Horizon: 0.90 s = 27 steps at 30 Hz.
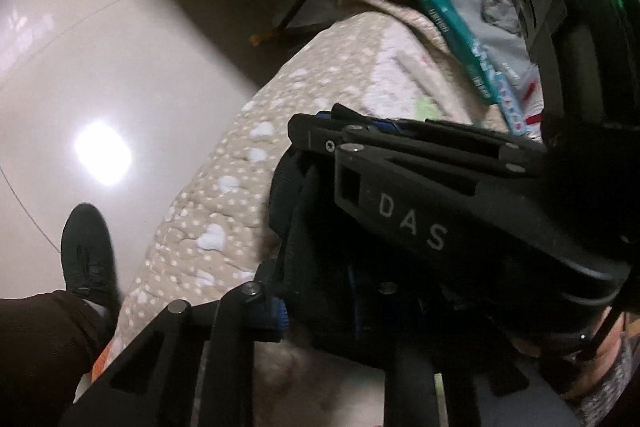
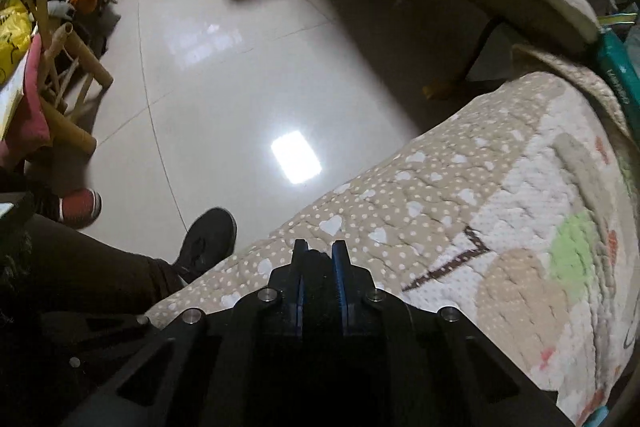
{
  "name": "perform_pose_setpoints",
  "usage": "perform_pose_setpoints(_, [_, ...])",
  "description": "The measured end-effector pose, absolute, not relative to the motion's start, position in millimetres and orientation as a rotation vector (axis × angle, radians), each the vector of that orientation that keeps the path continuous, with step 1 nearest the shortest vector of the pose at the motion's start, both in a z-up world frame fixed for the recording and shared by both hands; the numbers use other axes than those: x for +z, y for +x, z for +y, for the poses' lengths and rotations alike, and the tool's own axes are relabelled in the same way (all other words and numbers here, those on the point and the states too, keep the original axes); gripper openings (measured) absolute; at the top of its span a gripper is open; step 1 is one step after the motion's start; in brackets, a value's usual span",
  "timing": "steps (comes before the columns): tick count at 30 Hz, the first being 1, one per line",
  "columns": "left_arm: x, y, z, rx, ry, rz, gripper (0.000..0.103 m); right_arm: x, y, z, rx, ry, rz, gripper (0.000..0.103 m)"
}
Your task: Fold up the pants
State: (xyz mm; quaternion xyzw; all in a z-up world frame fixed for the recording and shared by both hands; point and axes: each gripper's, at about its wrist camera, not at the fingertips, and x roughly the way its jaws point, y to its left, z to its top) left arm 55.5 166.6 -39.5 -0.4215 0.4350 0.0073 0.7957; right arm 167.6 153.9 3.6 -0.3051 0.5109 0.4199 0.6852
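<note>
Both grippers hover over the quilt (image 2: 460, 195), right gripper (image 2: 320, 259) and seemingly left gripper (image 1: 296, 227) pinching dark pants (image 1: 304, 195).

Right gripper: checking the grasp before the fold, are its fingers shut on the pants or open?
Shut on the pants: the right gripper has dark fabric pinched between its blue-padded fingers.

White letters "DAS" stand on the right gripper (image 1: 320, 163); the teal package (image 1: 460, 39) lettering is unreadable.
</note>
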Motion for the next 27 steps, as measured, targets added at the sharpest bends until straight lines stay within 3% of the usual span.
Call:
perform_pose_setpoints(9, [15,63,127,-0.095,-0.846,0.876,0.021,71,170,97,0.91,-0.478,1.052,0.013])
perform_pose_setpoints(14, [30,90,61,-0.2,-0.757,0.928,0.021,91,184,22,0.814,-0.349,1.041,0.013])
perform_pose_setpoints(22, [18,120,-62,-0.343,-0.535,1.045,0.022,71,203,-127,0.614,-0.149,1.092,0.013])
perform_pose_setpoints(24, [14,113,-79,-0.384,-0.504,1.087,0.025,53,208,-160,0.557,-0.111,1.143,0.019])
perform_pose_setpoints(26, [20,101,-82,-0.438,-0.491,1.094,0.03,39,211,-189,0.464,-0.107,1.159,0.052])
perform_pose_setpoints(27, [24,96,-82,-0.454,-0.48,1.087,0.03,37,212,-200,0.425,-0.103,1.151,0.06])
